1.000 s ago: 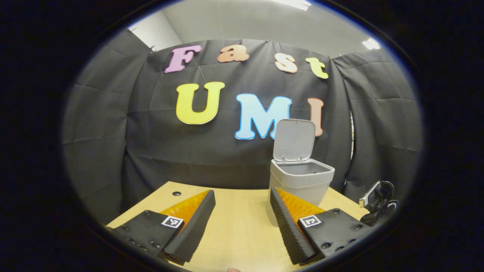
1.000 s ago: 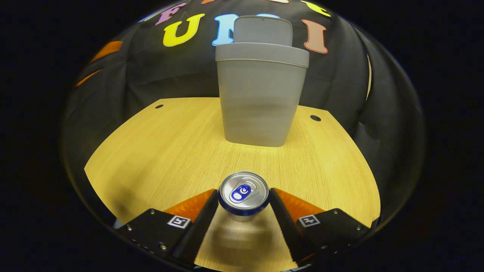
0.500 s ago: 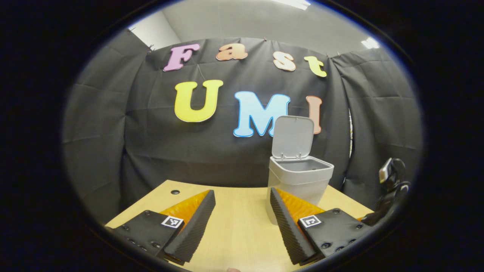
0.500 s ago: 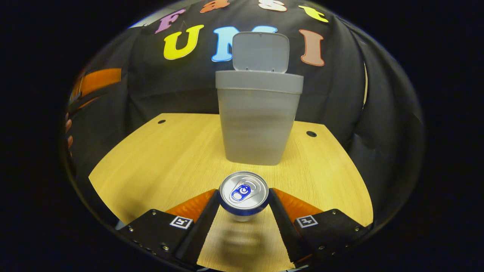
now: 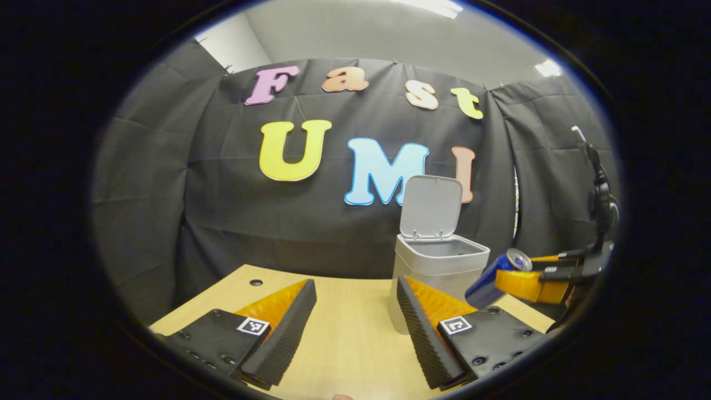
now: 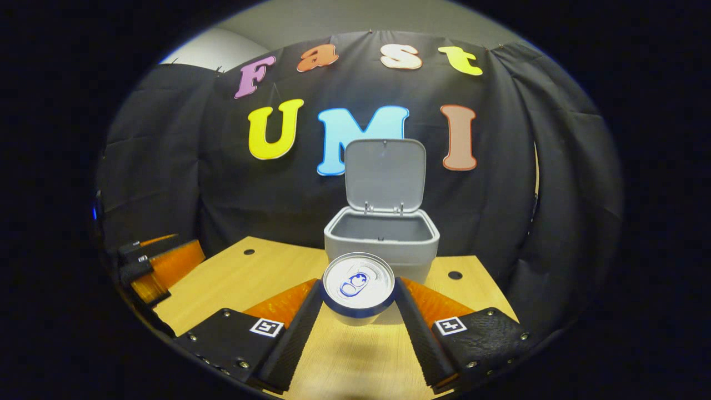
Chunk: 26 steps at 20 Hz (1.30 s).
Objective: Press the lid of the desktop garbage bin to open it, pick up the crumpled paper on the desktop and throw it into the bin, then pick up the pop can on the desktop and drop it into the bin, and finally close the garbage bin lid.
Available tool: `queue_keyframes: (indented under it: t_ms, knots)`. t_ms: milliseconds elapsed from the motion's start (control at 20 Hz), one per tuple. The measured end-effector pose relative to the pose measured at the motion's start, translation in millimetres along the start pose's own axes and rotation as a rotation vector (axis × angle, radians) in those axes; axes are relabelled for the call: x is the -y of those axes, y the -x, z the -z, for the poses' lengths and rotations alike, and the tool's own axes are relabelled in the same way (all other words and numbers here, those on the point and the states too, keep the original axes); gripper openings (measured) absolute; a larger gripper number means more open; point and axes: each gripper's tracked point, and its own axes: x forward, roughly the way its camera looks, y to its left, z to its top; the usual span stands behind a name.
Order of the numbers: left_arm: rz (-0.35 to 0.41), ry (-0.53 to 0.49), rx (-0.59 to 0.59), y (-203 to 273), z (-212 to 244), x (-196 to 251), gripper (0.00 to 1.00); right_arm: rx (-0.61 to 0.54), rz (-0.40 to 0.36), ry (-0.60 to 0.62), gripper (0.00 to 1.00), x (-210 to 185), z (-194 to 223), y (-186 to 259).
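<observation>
Now | right gripper (image 6: pixel 358 311) fingers clamp pop can (image 6: pixel 359 289); can's base hidden | left gripper (image 5: pixel 355 328) fingers apart

Each tool, left (image 5: pixel 355 328) and right (image 6: pixel 358 328), consisted of two wedge-shaped fingers with ribbed inner pads (image 5: pixel 286 333), mounted on flat black plates (image 6: pixel 222 341) fastened with small round screws. Every plate bore a square black-and-white marker (image 6: pixel 266 327). Dark cables (image 5: pixel 600 194) looped above the right tool's body in the left gripper view.
</observation>
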Motion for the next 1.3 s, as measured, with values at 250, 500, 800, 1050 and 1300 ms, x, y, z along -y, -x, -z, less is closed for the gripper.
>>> queue_keyframes:
  t_ms: [250, 500, 800, 1050, 1300]
  knots:
    - [-0.008, 0.016, 0.007, -7.4, 0.3, -2.1, 0.94, 0.106, 0.000, 0.012, 0.84, -0.5, -41.1, -20.7]
    - [-0.021, 0.031, 0.009, -19.6, -0.2, -8.6, 0.96, 0.212, 0.001, 0.027, 0.83, -3.5, -75.9, -43.5]
    - [-0.023, 0.031, 0.005, -26.0, 1.0, -7.7, 0.94, 0.216, 0.012, 0.098, 0.83, -5.3, -86.4, -91.5]
    - [-0.025, 0.016, -0.004, -32.8, 0.4, -8.2, 0.94, 0.158, -0.001, 0.099, 0.84, -7.9, -72.7, -114.7]
    - [-0.024, 0.010, -0.005, -34.2, -0.8, -7.3, 0.96, 0.135, 0.013, 0.078, 0.89, -6.5, -69.1, -122.1]
